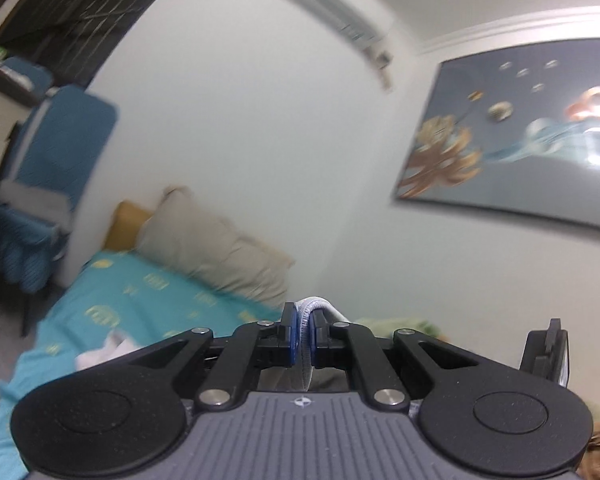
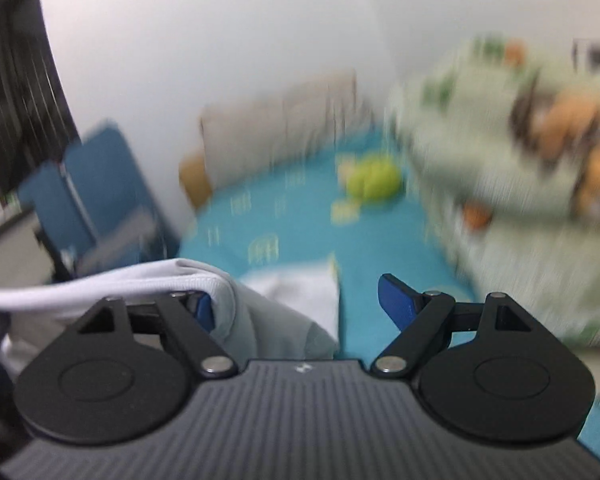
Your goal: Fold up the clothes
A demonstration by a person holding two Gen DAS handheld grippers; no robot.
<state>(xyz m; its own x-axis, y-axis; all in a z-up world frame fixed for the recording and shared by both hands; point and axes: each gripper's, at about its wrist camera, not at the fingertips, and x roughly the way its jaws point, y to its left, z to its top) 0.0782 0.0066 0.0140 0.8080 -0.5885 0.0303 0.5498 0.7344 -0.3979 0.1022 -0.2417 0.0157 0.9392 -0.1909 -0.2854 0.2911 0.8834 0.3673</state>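
Note:
My left gripper (image 1: 303,330) is shut on the ribbed hem of a light grey garment (image 1: 314,305), and holds it up level in front of the wall. The cloth runs down between the blue pads (image 1: 290,336) and under the gripper. In the right wrist view, the same pale grey garment (image 2: 228,300) drapes over the left finger (image 2: 202,308) of my right gripper (image 2: 296,296). That gripper's jaws stand wide apart; the right finger (image 2: 396,304) is bare and nothing is pinched. The view is blurred.
A bed with a teal patterned sheet (image 2: 300,216) lies below, with a beige pillow (image 1: 216,252) at the wall. A white cloth (image 2: 300,284), a green plush toy (image 2: 374,184) and a pale green printed blanket (image 2: 500,140) lie on it. A blue chair (image 2: 100,184) stands to the left.

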